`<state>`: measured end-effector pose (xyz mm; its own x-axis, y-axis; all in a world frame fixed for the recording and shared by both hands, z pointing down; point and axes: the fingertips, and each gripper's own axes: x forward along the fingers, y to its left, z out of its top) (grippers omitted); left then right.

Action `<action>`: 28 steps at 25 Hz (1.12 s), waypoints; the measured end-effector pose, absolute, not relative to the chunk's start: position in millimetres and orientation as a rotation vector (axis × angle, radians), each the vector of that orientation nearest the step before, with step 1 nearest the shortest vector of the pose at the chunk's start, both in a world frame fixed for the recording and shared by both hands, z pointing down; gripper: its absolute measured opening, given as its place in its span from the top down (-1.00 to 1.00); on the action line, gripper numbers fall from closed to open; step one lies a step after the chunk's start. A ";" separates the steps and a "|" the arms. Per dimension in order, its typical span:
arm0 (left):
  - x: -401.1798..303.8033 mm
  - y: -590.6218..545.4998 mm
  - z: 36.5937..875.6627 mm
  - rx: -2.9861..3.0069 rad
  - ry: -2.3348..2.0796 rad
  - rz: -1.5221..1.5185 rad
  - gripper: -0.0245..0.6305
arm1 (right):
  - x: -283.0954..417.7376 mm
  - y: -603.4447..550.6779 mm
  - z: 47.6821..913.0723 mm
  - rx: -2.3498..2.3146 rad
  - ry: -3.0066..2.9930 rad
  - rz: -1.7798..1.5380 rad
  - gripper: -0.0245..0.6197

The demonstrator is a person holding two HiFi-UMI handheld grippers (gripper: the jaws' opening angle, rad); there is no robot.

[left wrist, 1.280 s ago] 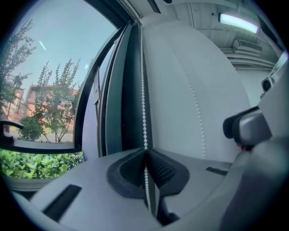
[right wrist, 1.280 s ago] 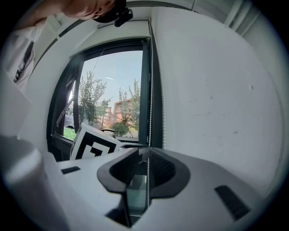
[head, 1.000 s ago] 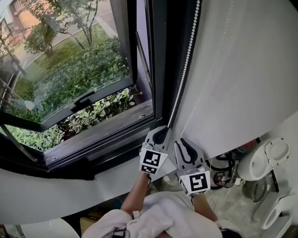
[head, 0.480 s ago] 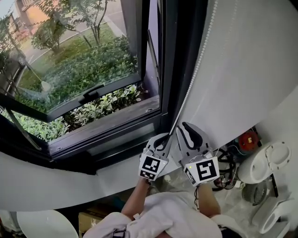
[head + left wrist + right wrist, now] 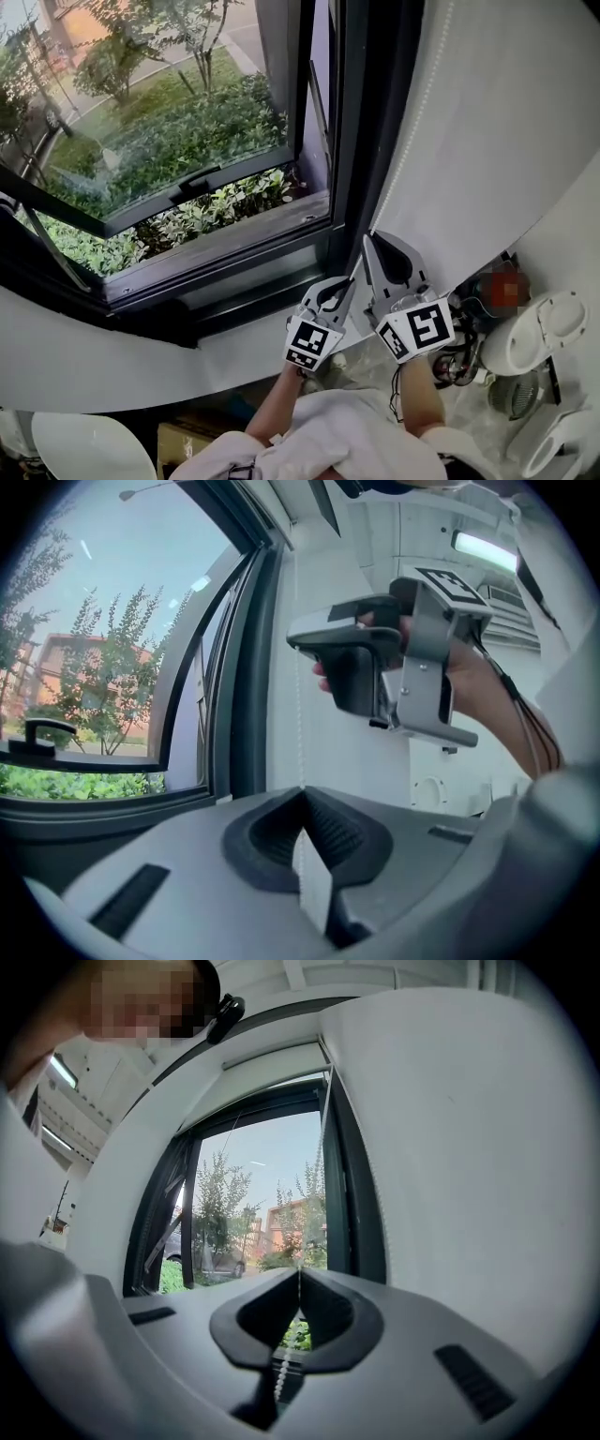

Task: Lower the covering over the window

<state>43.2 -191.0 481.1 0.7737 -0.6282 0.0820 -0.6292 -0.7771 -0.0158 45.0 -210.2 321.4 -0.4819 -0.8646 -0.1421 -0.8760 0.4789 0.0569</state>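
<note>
- My left gripper [image 5: 300, 794] is clamped shut on the bead chain [image 5: 298, 686]. The thin white strand runs straight up out of the jaw tips.
- My right gripper [image 5: 299, 1274] sits a bit higher, just beside the left one. Its jaws have just been closing and are now pinched on the chain too, with beads showing through the gap behind the tips.
- The chain hangs along the dark window frame [image 5: 342, 141] on its right side, next to the white wall [image 5: 506, 141].
- I think the covering itself [image 5: 277, 1058] is that pale strip way up at the top of the window, so basically nothing is lowered yet.
- Handling guess: the chain is light, floppy and a bit slick. The beads give the pads something to catch, so pinch it square across.
- Pull along the line it hangs in. Yanking sideways could pop it off or snap it.
- Can't tell if both grippers are on the same strand.
</note>
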 end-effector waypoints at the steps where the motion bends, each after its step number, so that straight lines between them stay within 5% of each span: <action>1: 42.9 -189.2 482.4 2.947 -1.039 0.133 0.88 | 44.7 -206.9 322.6 -1.545 2.615 0.179 0.93; 28: 33.2 -164.5 582.9 2.817 -0.981 0.350 0.88 | 29.0 -190.7 423.4 -1.479 2.713 -0.033 0.94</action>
